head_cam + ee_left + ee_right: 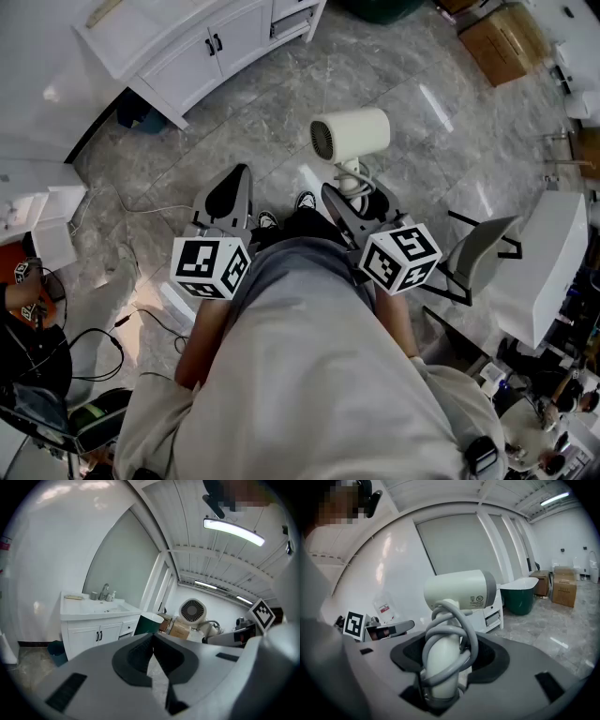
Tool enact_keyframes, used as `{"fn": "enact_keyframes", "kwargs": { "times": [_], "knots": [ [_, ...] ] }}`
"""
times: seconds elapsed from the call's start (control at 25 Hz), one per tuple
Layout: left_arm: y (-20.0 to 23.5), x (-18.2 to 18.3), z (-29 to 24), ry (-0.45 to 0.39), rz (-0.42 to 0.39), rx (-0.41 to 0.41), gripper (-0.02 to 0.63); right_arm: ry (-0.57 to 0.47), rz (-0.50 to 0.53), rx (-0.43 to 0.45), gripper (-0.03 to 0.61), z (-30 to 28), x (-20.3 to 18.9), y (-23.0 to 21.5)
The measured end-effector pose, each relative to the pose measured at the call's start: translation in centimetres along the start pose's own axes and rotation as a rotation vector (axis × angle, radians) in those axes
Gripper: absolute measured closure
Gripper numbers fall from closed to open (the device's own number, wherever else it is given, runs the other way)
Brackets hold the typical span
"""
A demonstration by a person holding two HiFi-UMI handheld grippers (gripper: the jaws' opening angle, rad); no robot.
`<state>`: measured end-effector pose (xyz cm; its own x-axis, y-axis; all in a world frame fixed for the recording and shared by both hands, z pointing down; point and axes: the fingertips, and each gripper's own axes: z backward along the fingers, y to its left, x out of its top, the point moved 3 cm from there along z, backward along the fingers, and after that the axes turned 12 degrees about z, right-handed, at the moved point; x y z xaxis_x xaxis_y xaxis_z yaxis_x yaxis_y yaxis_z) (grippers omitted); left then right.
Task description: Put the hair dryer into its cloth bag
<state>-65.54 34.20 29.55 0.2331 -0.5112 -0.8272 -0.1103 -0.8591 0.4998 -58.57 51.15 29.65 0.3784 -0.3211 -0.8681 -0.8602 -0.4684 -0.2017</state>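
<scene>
A cream hair dryer (352, 136) with its grey cord wound round the handle is held up off the floor. My right gripper (349, 202) is shut on the handle. In the right gripper view the hair dryer (459, 590) stands upright, its handle clamped in my right gripper (440, 665). My left gripper (230, 199) hangs to the left of it, shut and empty. In the left gripper view the jaws of my left gripper (153, 641) meet, and the hair dryer (191, 611) shows its round grille to the right. No cloth bag is in view.
A white vanity cabinet (202, 47) with a sink stands at the far left. Cardboard boxes (506, 42) lie at the far right. A grey chair (478, 253) and a white table (548, 267) stand to the right. Cables (141, 211) trail over the marble floor. A dark green tub (520, 595) stands by the wall.
</scene>
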Motion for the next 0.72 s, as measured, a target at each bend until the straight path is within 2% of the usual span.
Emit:
{"fn": "enact_keyframes", "kwargs": {
  "times": [0.48, 0.72],
  "knots": [
    [0.18, -0.14, 0.46, 0.005, 0.017, 0.001, 0.604, -0.010, -0.018, 0.002, 0.327, 0.95, -0.52, 0.45],
    [0.24, -0.67, -0.09, 0.033, 0.018, -0.013, 0.604, 0.002, -0.040, -0.005, 0.328, 0.30, -0.97, 0.09]
  ]
}}
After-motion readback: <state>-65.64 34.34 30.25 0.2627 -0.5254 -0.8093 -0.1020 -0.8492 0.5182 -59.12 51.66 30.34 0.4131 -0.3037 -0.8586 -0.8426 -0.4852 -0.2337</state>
